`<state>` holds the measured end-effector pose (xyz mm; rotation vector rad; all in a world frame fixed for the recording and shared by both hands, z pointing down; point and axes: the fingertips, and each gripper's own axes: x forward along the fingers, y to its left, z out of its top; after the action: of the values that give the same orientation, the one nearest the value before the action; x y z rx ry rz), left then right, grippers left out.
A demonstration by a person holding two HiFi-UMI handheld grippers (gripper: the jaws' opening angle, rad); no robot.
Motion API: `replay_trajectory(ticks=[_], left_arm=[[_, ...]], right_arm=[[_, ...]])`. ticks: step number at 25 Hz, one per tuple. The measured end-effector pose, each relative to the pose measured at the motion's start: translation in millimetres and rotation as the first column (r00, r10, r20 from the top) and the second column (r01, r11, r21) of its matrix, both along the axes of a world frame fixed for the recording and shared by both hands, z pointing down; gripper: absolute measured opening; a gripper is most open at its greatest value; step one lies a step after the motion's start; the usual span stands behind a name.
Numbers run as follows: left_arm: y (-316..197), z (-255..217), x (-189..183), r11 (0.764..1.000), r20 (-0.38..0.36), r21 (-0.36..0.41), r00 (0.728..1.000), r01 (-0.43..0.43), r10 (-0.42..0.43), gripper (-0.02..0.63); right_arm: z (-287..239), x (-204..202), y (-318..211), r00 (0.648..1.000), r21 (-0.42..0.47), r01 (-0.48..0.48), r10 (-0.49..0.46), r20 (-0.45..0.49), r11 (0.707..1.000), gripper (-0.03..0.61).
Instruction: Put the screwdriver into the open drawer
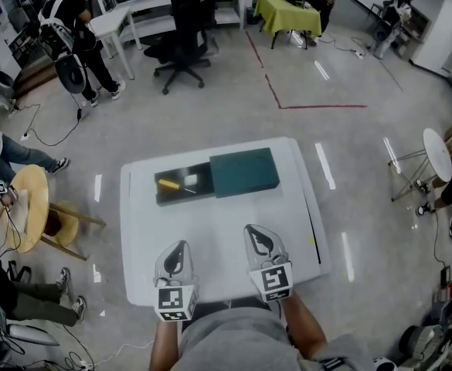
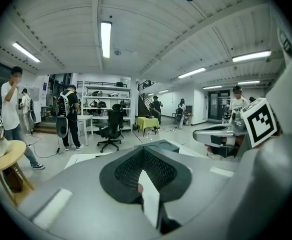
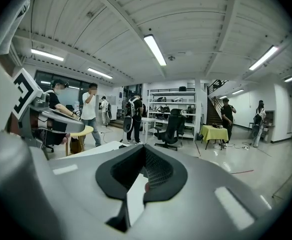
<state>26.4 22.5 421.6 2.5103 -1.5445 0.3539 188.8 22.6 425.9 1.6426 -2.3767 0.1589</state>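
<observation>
Fingers (image 1: 176, 263) of left gripper (image 1: 180, 246) and right gripper (image 1: 250, 231) pressed together; screwdriver (image 1: 170, 184) lies well beyond, in drawer (image 1: 161, 199).

Left gripper (image 2: 146, 166) jaws pressed together, nothing between them. Just past the tips: dark green box (image 2: 161, 145) on white table (image 2: 81, 159). Right gripper (image 2: 210, 133) off to its right, marker cube (image 2: 259, 123) showing. Far ahead: black office chair (image 2: 112, 129), yellow-clothed table (image 2: 146, 122). Ahead-left: round wooden table (image 2: 3, 156).

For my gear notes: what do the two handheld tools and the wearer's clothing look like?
Left tool and right tool are pale grey shells with black ribbed pads. Each carries a white cube with black square markers. The shirt is grey.
</observation>
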Motion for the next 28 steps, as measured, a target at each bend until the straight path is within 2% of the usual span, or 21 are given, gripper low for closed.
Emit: replay_trajectory(ticks=[28], left_arm=[[5.1, -2.0, -13.9, 1.0, -0.01, 0.003, 1.0, -0.011, 0.011, 0.012]], right_arm=[[2.2, -20.9, 10.4, 1.0, -0.01, 0.012, -0.012, 0.01, 1.0, 0.003]])
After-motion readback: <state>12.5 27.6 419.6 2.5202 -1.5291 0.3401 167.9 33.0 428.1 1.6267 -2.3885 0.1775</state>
